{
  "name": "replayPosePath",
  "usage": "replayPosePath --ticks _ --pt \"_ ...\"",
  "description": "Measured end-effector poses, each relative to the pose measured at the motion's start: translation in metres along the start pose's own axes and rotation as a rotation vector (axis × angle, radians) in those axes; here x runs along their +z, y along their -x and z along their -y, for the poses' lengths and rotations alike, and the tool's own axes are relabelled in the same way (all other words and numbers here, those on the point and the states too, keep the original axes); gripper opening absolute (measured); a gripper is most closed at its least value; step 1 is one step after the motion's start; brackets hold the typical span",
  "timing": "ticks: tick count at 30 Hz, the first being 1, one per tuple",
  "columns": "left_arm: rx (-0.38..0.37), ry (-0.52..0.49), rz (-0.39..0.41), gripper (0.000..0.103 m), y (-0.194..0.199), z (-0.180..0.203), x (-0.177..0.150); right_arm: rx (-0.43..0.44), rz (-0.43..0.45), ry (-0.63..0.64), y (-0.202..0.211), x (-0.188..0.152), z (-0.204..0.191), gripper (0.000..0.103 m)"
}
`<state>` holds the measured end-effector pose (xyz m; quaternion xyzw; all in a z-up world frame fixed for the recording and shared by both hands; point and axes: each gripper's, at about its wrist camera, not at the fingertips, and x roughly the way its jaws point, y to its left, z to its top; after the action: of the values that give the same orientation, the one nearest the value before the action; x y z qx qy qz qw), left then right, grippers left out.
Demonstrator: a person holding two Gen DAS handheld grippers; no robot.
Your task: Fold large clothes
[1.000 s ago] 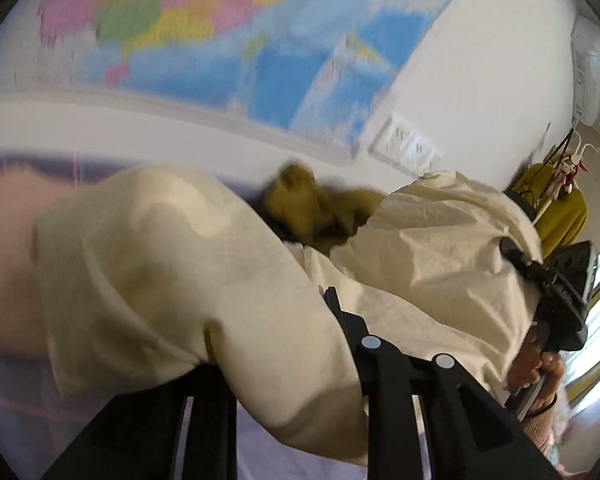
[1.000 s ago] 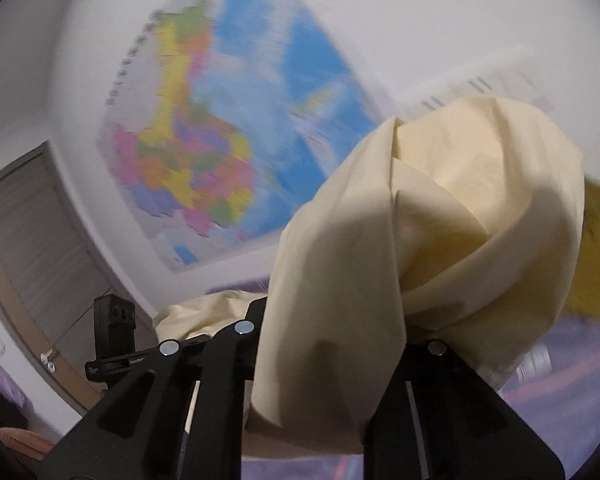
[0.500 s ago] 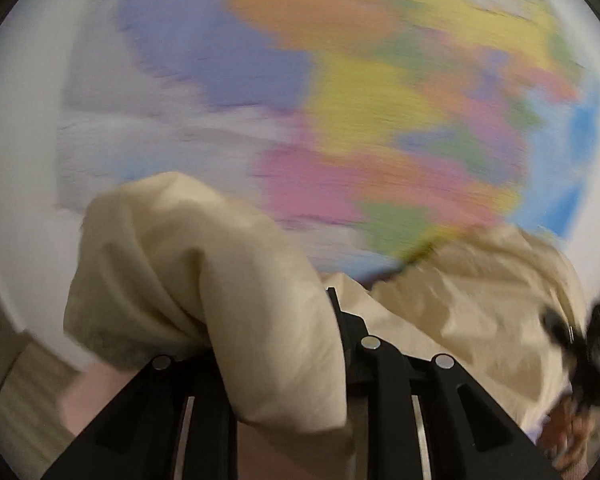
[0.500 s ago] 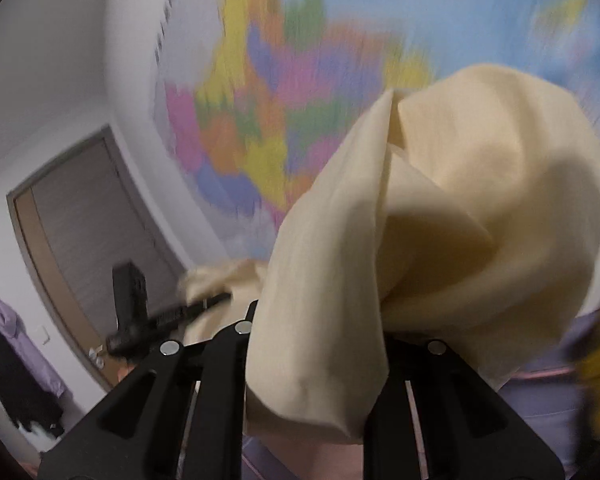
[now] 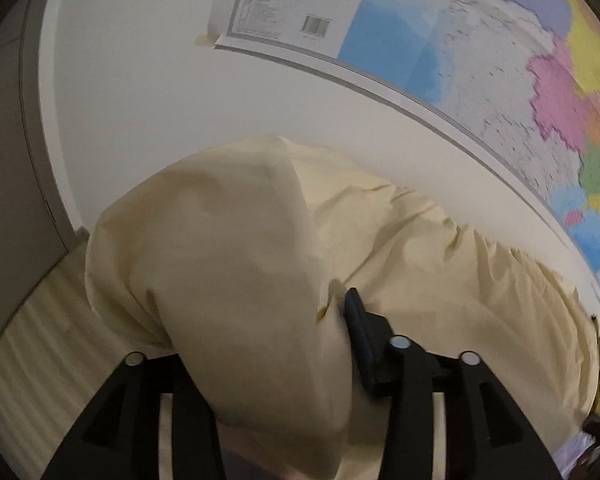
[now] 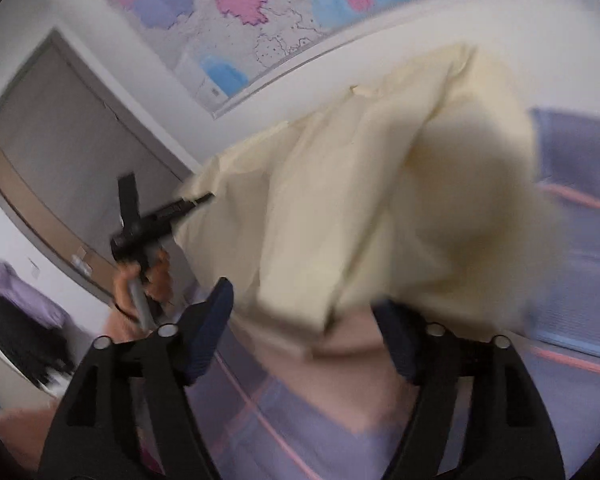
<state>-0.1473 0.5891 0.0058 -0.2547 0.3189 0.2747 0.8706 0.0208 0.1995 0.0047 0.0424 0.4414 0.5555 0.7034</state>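
You have just been opening both the left gripper (image 5: 268, 364) and right gripper (image 6: 308, 320), so the cream garment (image 6: 380, 200) sits loose between wide jaws, draping toward twelve o'clock over the purple bedding (image 6: 572, 264), its folding seemingly unfinished.

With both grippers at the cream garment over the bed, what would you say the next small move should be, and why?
Probably draw both grippers back clear of the cloth. The right gripper has just opened, its pads standing apart from the cream garment; the left gripper has been opening too, cloth draped between its fingers. The garment already sags toward the purple bedspread.
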Motion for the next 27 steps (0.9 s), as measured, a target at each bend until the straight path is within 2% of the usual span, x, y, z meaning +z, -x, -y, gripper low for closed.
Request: replayPosePath --ticks 2,3,4,6,8,10,12,14,16,18,20,22,27 --pt "0.012 -0.021 0.005 0.051 0.013 0.004 -0.004 -0.028 -0.02 0.061 0.023 -0.005 -0.007 0.071" --pt "0.025 -0.035 0.01 0.051 0.015 0.008 -0.003 -0.038 -0.026 0.089 0.032 -0.009 -0.011 0.067" --pt "0.044 -0.058 0.029 0.055 0.02 0.018 -0.004 -0.041 -0.023 0.126 0.044 -0.01 -0.016 0.059" --pt "0.079 -0.108 0.114 0.058 0.049 0.026 -0.012 -0.065 0.042 0.206 0.072 -0.005 -0.029 0.058" --pt "0.066 -0.135 0.196 0.068 0.074 0.026 -0.02 -0.09 0.105 0.244 0.083 0.007 -0.036 0.058" --pt "-0.002 -0.16 0.257 0.075 0.094 0.037 -0.023 -0.13 0.148 0.255 0.077 0.024 -0.04 0.057" --pt "-0.076 -0.207 0.233 0.075 0.093 0.057 -0.022 -0.168 0.143 0.281 0.054 0.039 -0.043 0.057" --pt "-0.102 -0.22 0.189 0.075 0.081 0.07 -0.026 -0.2 0.098 0.261 0.018 0.055 -0.033 0.055" --pt "-0.111 -0.23 0.124 0.075 0.056 0.083 -0.031 -0.251 0.038 0.24 -0.01 0.053 -0.017 0.056" --pt "-0.084 -0.236 0.056 0.075 0.025 0.094 -0.043 -0.283 -0.007 0.215 -0.034 0.039 0.003 0.055" --pt "-0.008 -0.282 0.043 0.076 0.011 0.103 -0.056 -0.25 -0.036 0.181 -0.038 0.02 0.018 0.055" --pt "0.04 -0.31 0.054 0.076 0.013 0.109 -0.064 -0.231 -0.049 0.153 -0.035 0.012 0.023 0.055" --pt "0.059 -0.319 0.092 0.077 0.034 0.122 -0.068 -0.244 -0.009 0.188 -0.009 0.018 0.006 0.058"
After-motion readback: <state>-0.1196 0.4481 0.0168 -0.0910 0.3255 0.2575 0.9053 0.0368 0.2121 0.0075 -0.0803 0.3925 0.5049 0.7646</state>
